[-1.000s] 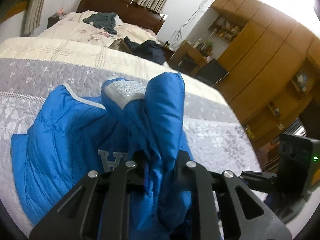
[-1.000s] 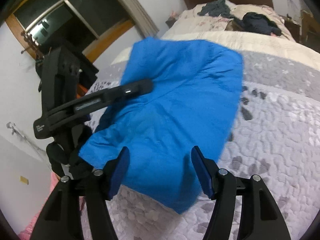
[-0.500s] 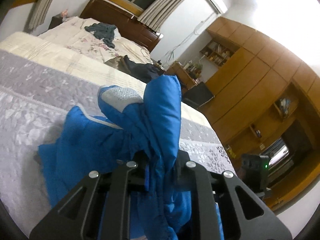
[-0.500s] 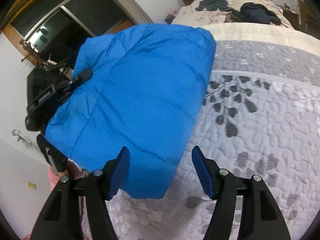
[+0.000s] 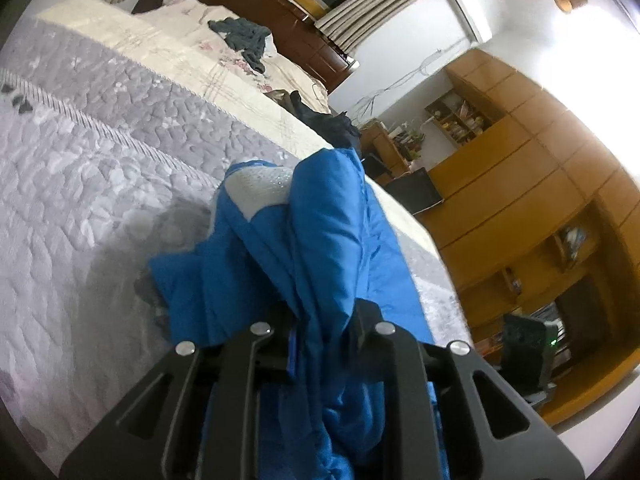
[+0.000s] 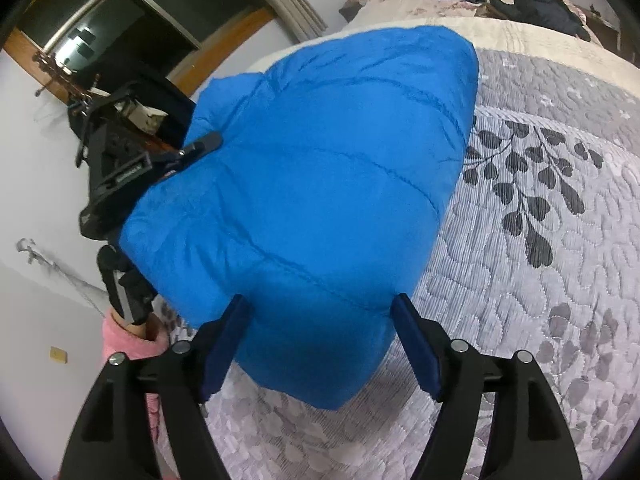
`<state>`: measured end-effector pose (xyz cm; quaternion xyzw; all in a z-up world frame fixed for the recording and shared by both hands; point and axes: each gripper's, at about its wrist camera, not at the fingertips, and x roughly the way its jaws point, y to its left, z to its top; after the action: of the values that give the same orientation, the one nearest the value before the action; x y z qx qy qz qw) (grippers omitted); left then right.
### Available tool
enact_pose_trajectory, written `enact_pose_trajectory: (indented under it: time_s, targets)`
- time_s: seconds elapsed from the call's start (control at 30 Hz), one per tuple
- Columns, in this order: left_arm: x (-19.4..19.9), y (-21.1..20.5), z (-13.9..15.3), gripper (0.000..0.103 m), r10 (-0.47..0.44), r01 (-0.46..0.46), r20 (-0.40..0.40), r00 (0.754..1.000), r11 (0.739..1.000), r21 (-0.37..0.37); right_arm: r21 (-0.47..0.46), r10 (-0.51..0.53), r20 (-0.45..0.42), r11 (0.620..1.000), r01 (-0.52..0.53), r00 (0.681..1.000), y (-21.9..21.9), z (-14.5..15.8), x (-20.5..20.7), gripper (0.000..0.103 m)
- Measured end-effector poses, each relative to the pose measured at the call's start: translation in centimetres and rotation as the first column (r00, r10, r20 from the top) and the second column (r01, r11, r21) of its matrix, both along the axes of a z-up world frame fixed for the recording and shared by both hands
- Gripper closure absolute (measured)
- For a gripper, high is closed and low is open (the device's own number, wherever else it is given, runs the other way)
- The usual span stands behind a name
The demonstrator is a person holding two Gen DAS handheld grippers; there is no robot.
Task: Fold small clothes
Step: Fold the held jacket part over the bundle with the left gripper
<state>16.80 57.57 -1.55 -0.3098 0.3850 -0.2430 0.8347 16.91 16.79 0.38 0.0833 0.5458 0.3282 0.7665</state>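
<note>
The blue quilted jacket (image 6: 320, 184) hangs lifted above the bed (image 6: 540, 300), whose grey quilted cover carries a dark leaf print. The left gripper (image 5: 320, 320) is clamped on a bunched fold of the jacket, with the pale lining (image 5: 260, 188) showing at the top of the bunch. The right gripper (image 6: 322, 320) has its jaws spread wide, one finger at each side of the jacket's lower edge, pinching nothing. From the right wrist camera, the left gripper appears at the jacket's far edge, held by a gloved hand (image 6: 128, 292) with a pink sleeve (image 6: 128, 340). Farther up the bed lie a grey-green garment (image 5: 244, 36) and a dark garment (image 5: 328, 120). Wooden cabinets (image 5: 540, 184) with open shelves stand beyond the bed.
</note>
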Motion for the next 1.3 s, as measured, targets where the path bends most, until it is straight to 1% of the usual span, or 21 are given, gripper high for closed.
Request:
enact_pose_trajectory:
  time_s: [0.07,0.1,0.17,0.2,0.27,0.3,0.43,0.53,0.57,0.67,0.7,0.73,0.8,0.83,0.9,0.97,1.0,1.03,1.07,1.17,1.3]
  targets:
    - [0.0,-0.3,-0.3,0.08,-0.001,0.001,0.009,1.0,0.999,0.051,-0.02,-0.01,0.001,1.0,0.01,1.0,0.3,-0.5,0.0,0.027]
    - [0.1,-0.3,-0.6,0.079,0.001,-0.001,0.006,1.0,0.998,0.064,-0.025,-0.012,0.003,1.0,0.012,1.0,0.5,-0.7,0.1,0.027]
    - [0.0,-0.2,-0.9,0.07,0.01,-0.01,-0.005,1.0,0.997,0.078,-0.05,-0.009,0.01,0.999,0.01,1.0,0.8,-1.2,0.0,0.026]
    - [0.0,-0.1,-0.9,0.07,0.011,-0.011,-0.007,1.0,0.997,0.075,-0.056,-0.008,0.011,0.998,0.009,1.0,1.1,-1.3,0.0,0.025]
    - [-0.5,0.4,-0.6,0.063,0.026,-0.024,-0.019,1.0,0.996,0.084,-0.051,-0.01,0.006,0.999,0.01,1.0,1.1,-1.3,0.1,0.025]
    - [-0.8,0.5,-0.3,0.063,0.035,-0.033,-0.022,0.999,0.996,0.088,-0.046,-0.011,0.003,0.999,0.011,1.0,1.0,-1.3,0.2,0.025]
    - [-3.9,1.3,1.8,0.062,0.058,-0.06,0.019,0.998,0.989,0.137,-0.035,-0.011,0.004,0.999,0.011,1.0,0.6,-1.0,0.1,0.025]
    - [-6.9,1.2,3.5,0.059,0.055,-0.062,0.05,0.997,0.985,0.16,-0.034,-0.013,0.005,0.999,0.013,1.0,0.4,-0.8,0.2,0.025]
    - [-8.0,0.7,4.1,0.053,0.046,-0.056,0.063,0.997,0.982,0.18,-0.034,-0.013,0.005,0.999,0.013,1.0,0.4,-0.8,0.2,0.025]
    - [-9.8,-1.2,5.1,0.044,0.026,-0.045,0.073,0.997,0.959,0.279,-0.029,-0.017,0.002,0.999,0.017,1.0,0.0,-0.7,0.2,0.025]
    - [-10.1,-2.0,5.1,0.042,0.014,-0.034,0.067,0.998,0.95,0.311,-0.023,-0.019,0.001,1.0,0.019,1.0,-0.1,-0.6,0.1,0.025]
    - [-10.3,-2.3,5.0,0.04,0.011,-0.029,0.056,0.998,0.945,0.326,-0.021,-0.019,0.001,1.0,0.019,1.0,-0.2,-0.5,0.0,0.025]
    - [-10.4,-3.0,4.2,0.039,0.006,-0.014,0.023,1.0,0.942,0.334,-0.017,-0.016,0.001,1.0,0.016,1.0,-0.6,-0.2,-0.3,0.025]
    - [-10.2,-3.0,3.7,0.039,0.008,-0.009,0.005,1.0,0.946,0.323,-0.013,-0.014,-0.002,1.0,0.014,1.0,-0.7,-0.2,-0.4,0.025]
    - [-9.9,-2.6,3.1,0.042,0.01,-0.006,-0.013,1.0,0.958,0.288,0.004,-0.012,-0.022,1.0,0.012,1.0,-1.0,-0.3,-0.6,0.025]
    - [-9.6,-2.5,2.8,0.065,0.0,0.004,-0.017,1.0,0.967,0.254,0.026,-0.013,-0.048,1.0,0.014,0.999,-1.4,-0.6,-0.8,0.025]
    - [-9.6,-2.5,2.8,0.07,-0.003,0.006,-0.013,1.0,0.969,0.245,0.037,-0.016,-0.063,0.999,0.018,0.998,-1.7,-0.8,-0.8,0.025]
    - [-9.7,-2.6,2.8,0.078,-0.006,0.008,-0.008,1.0,0.969,0.245,0.043,-0.018,-0.069,0.999,0.021,0.997,-2.0,-1.0,-0.8,0.025]
    - [-9.8,-2.5,2.9,0.084,-0.008,0.009,-0.004,1.0,0.971,0.241,0.047,-0.02,-0.071,0.999,0.023,0.997,-2.2,-1.0,-0.8,0.026]
    - [-10.3,-1.7,3.1,0.089,-0.015,0.015,-0.003,1.0,0.985,0.174,0.056,-0.016,-0.07,0.998,0.02,0.997,-2.7,-0.7,-1.0,0.026]
    - [-10.5,-0.9,1.8,0.09,-0.029,0.034,-0.032,0.999,0.987,0.16,0.068,-0.017,-0.091,0.997,0.023,0.996,-3.6,-1.0,-0.9,0.027]
